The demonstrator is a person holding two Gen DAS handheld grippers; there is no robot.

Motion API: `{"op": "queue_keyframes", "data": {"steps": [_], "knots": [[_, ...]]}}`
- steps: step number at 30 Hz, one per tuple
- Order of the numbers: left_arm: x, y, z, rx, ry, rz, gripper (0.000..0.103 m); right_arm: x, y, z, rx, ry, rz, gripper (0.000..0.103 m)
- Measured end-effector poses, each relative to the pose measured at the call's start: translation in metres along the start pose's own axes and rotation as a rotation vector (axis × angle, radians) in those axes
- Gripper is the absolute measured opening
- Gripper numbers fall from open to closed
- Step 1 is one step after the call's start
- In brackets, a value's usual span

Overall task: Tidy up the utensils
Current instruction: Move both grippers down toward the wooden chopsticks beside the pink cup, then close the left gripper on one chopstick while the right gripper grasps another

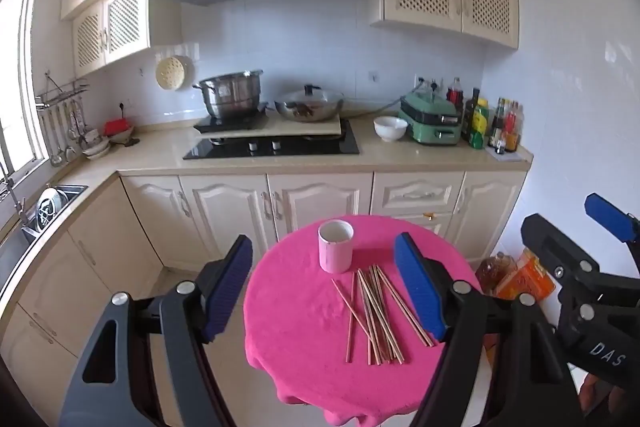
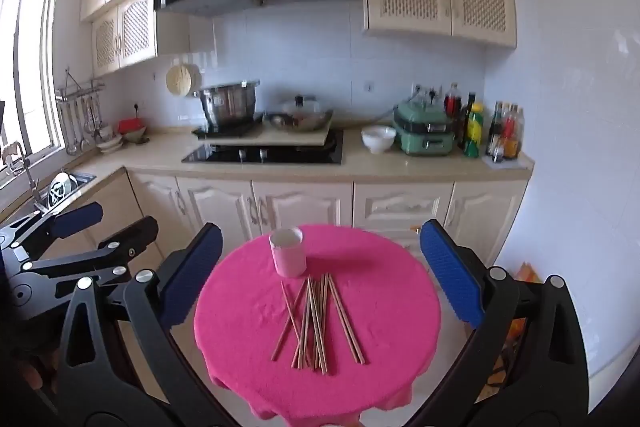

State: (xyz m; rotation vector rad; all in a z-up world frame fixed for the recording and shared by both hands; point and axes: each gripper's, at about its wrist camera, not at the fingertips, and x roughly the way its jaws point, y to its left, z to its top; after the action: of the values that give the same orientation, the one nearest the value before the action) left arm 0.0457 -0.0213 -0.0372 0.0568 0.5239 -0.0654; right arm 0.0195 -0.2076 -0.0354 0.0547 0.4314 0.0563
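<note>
Several wooden chopsticks lie in a loose pile on a round table under a pink cloth. A pink cup with a white inside stands upright just behind them. My left gripper is open and empty, held above the table's near side. My right gripper is open and empty too, above the same table. In the right wrist view the chopsticks lie in front of the cup on the pink cloth. Each gripper shows at the edge of the other's view.
Behind the table runs a kitchen counter with a hob, a steel pot, a wok, a white bowl, a green appliance and bottles. A sink is at the left. A bottle and an orange pack stand on the floor at the right.
</note>
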Motion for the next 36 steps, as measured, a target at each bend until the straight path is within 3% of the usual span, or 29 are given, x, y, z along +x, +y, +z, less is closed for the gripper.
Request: {"op": "queue_keyframes", "data": {"steps": [8, 15, 20, 24, 29, 32, 36], "knots": [[0.106, -0.007, -0.022, 0.038, 0.214, 0.001, 0.073, 0.093, -0.040, -0.023, 0.019, 0.142, 0.039, 0.097], [0.228, -0.008, -0.077, -0.007, 0.515, -0.020, 0.072, 0.207, -0.076, -0.066, 0.020, 0.379, 0.063, 0.097], [0.308, -0.009, -0.115, -0.068, 0.663, -0.040, 0.072, 0.285, -0.097, -0.106, -0.001, 0.558, 0.085, 0.096], [0.361, -0.009, -0.139, -0.114, 0.738, -0.020, 0.072, 0.331, -0.104, -0.132, -0.010, 0.662, 0.122, 0.084], [0.403, -0.026, -0.149, -0.177, 0.797, -0.031, 0.070, 0.372, -0.105, -0.158, -0.002, 0.772, 0.174, 0.057], [0.427, -0.028, -0.155, -0.201, 0.839, -0.026, 0.055, 0.386, -0.103, -0.165, 0.013, 0.817, 0.201, 0.051], [0.446, -0.027, -0.162, -0.201, 0.875, -0.013, 0.044, 0.400, -0.098, -0.171, 0.012, 0.857, 0.227, 0.043]]}}
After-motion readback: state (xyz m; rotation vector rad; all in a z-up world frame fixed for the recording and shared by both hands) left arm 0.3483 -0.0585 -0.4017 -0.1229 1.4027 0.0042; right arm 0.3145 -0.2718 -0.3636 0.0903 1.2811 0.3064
